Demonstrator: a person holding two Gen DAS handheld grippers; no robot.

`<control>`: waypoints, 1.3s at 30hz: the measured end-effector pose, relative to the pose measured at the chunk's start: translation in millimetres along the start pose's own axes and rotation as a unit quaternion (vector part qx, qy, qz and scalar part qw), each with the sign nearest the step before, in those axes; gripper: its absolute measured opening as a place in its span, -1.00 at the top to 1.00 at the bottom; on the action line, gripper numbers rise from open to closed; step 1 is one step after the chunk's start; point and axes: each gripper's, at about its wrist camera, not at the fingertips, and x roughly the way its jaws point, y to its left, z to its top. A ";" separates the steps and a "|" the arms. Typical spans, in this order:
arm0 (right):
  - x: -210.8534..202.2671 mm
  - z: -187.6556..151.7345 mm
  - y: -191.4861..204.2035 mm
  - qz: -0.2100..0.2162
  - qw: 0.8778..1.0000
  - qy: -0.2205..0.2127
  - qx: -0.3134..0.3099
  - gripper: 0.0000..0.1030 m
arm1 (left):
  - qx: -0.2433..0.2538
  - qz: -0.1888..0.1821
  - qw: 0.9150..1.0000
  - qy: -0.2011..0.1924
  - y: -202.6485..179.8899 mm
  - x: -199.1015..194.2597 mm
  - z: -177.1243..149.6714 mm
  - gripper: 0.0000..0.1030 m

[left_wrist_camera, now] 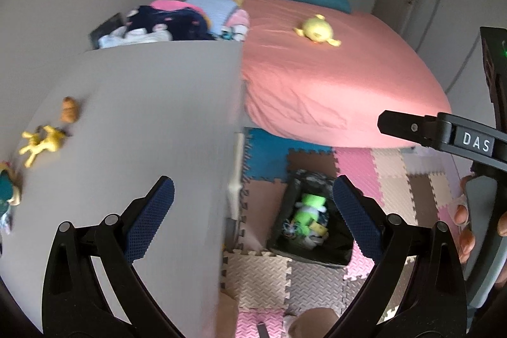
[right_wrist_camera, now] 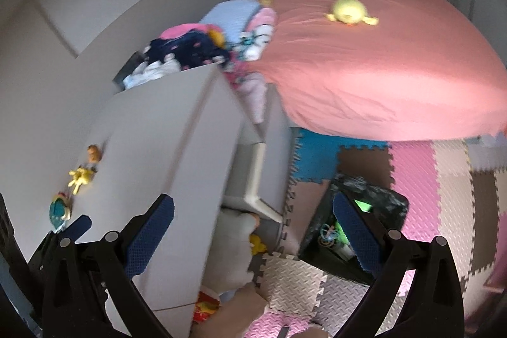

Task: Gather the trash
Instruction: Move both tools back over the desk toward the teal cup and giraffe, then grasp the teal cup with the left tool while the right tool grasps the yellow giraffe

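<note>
Your biggest hazard is the bed [left_wrist_camera: 332, 78], which fills the far right of the room under its pink sheet: a yellow plush [left_wrist_camera: 317, 30] lies on it, and you could mistake that toy for rubbish. Nearer and to the left stands the white table [left_wrist_camera: 142, 122]. Along its left edge sit a brown figure [left_wrist_camera: 69, 110], a yellow toy animal [left_wrist_camera: 41, 143] and a green-and-yellow toy [right_wrist_camera: 58, 209], well apart from the bin. These look like playthings rather than trash, so sweeping them up would be a wrong pick. At the far end of the table a pile of clothes [left_wrist_camera: 168, 21] spills toward the bed, and a careless reach there could drag fabric off the edge.

On the foam floor mat [left_wrist_camera: 389, 179], just right of the table, the black lined bin [left_wrist_camera: 312, 220] already holds a bright green item [left_wrist_camera: 309, 208] and some smaller scraps. It stands low and near your feet, so you could knock it over.

Your left gripper [left_wrist_camera: 253, 217] and right gripper [right_wrist_camera: 253, 233] both have their jaws spread wide with nothing between them. Both views are blurred, so I cannot tell which small piece is meant to go next.
</note>
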 end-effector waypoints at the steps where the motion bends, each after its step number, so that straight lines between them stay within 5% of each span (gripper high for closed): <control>1: 4.0 1.6 11.8 0.005 1.000 0.001 -0.008 -0.95 | -0.006 0.005 1.000 -0.001 9.4 -2.1 -0.1 -0.88; 10: 42.4 4.5 112.6 0.047 0.995 0.027 -0.080 -0.95 | -0.097 0.056 0.994 -0.010 121.3 -22.2 -7.3 -0.88; 19: 83.8 -0.5 193.3 0.092 0.986 0.055 -0.131 -0.95 | -0.163 0.134 0.977 -0.024 225.7 -53.7 -25.1 -0.88; 26: 121.7 2.4 235.0 0.110 0.981 0.082 -0.140 -0.95 | -0.165 0.200 0.966 -0.013 299.6 -59.7 -29.6 -0.88; 39: 186.5 -6.1 334.6 0.146 0.962 0.122 -0.195 -0.94 | -0.113 0.202 0.972 0.041 350.8 -18.5 -46.1 -0.88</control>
